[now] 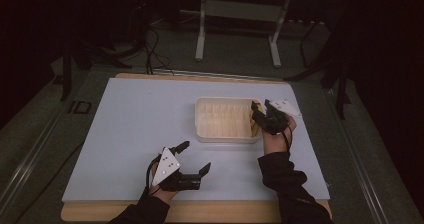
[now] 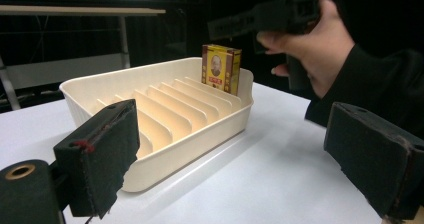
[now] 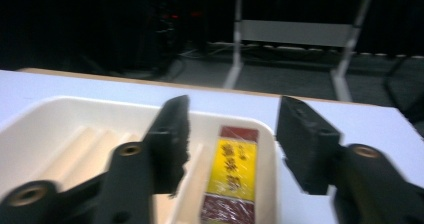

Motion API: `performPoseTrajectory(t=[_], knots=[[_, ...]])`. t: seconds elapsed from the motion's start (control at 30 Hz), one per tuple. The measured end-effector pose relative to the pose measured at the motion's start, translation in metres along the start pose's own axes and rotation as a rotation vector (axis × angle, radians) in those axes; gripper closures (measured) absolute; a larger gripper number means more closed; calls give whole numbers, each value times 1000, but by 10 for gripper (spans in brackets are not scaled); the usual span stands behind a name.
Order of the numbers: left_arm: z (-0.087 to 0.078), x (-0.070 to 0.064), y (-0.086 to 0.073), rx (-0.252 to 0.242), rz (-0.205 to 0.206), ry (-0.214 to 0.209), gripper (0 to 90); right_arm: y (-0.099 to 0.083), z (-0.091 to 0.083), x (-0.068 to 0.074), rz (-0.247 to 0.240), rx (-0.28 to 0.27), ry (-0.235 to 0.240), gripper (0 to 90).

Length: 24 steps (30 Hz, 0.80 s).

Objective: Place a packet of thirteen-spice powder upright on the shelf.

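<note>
The box (image 2: 221, 68) stood on end in the rightmost slot of the tray (image 1: 200, 129), against the tray's right wall. In the left gripper view it rose clear above the rim, its long axis upright and its printed broad face turned toward the tray's left side.

The right gripper (image 1: 263, 115) hung directly over that end of the tray. In the right gripper view its jaws stood apart with nothing between them, and the box's yellow-and-red narrow top (image 3: 232, 168) lay below, in the gap. One jaw sat over the slots to the left, the other out past the tray's right wall. So the box lay straight down from the jaws, its thin dimension running left to right across the gap, and its top stretching near to far. I judged the jaws free of the box, though blur in that view made contact hard to rule out.

The left gripper (image 1: 192, 157) rested on the table (image 1: 125, 134) at the near edge, well apart from the tray, jaws spread wide and empty, aimed toward the tray. The right gripper was plainly the nearer to the box, and a grasp or a release would probably fall to it.
</note>
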<state>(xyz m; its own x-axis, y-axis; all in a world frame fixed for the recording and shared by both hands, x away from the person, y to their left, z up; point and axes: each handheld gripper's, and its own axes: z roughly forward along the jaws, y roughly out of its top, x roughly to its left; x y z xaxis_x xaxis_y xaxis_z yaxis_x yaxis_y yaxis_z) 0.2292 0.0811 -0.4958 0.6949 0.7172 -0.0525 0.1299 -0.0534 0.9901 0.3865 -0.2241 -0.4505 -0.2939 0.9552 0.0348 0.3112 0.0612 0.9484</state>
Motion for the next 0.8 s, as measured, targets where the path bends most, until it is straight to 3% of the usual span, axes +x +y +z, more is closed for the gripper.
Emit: performPoseTrajectory(t=[0.13, 0.33, 0.4, 0.8], knots=[[0, 0, 0, 4, -1, 2, 89, 9, -10, 0, 8, -9, 60, 277], [-1, 0, 0, 3, -3, 8, 89, 13, -26, 0, 13, -9, 203, 167], [-1, 1, 1, 2, -6, 9, 89, 13, -33, 1, -5, -15, 228, 139], [-2, 1, 1, 2, -4, 10, 89, 1, -77, 4, -63, -43, 338, 118]])
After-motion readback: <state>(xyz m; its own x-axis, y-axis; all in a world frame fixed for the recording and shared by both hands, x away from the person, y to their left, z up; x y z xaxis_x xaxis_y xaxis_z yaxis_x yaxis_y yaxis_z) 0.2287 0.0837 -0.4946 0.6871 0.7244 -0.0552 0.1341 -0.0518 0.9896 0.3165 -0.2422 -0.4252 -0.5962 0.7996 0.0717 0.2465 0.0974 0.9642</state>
